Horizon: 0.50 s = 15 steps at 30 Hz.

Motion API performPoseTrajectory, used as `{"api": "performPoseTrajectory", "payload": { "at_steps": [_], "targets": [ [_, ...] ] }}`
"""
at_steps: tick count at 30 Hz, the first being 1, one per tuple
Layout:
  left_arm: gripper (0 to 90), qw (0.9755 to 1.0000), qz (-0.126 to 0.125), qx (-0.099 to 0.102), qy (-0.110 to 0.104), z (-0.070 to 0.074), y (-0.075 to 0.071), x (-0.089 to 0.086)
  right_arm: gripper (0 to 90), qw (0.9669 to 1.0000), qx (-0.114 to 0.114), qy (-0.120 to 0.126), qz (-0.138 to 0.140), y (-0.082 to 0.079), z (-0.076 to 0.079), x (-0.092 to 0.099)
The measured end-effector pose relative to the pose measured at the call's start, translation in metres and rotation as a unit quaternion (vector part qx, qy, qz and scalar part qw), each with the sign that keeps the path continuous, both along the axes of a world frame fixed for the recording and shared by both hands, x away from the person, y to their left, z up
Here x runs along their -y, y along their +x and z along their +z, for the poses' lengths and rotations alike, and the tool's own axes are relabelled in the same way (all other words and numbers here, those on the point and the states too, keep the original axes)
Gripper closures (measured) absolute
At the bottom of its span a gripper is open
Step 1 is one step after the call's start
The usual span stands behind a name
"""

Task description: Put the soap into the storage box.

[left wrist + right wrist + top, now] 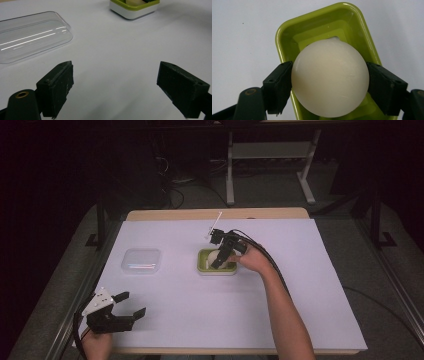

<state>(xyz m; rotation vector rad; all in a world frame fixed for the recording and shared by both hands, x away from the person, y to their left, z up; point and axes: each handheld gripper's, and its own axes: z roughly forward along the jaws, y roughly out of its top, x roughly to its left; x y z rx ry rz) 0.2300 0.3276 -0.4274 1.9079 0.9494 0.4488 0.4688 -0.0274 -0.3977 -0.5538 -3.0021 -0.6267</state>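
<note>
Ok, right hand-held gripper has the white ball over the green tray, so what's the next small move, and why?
Probably lower it slightly and open. The right hand-held gripper clamps the white ball directly above the green tray, whose lid lies apart to the left. The left hand-held gripper waits open, well clear.

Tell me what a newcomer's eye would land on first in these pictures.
First, the cream-white ball clamped between the right tool's black jaws, over the green tray at mid-table. Next, the clear plastic lid lying alone to the tray's left, and the left tool open at the table's near left corner.
</note>
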Motion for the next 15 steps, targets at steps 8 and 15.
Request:
{"api": "performPoseTrajectory", "payload": {
  "at_steps": [8, 15],
  "targets": [
    [13.0, 1.0000, 0.002, -0.003, -0.003, 0.000, 0.000, 0.000, 32.0, 0.9994, 0.011, 0.033, -0.006, 0.001, 0.008, 0.004],
    [13.0, 1.0000, -0.001, -0.002, 0.003, 0.000, 0.000, 0.001, 30.4, 0.9990, 0.014, 0.040, -0.013, -0.002, 0.019, 0.012]
  ]
}}
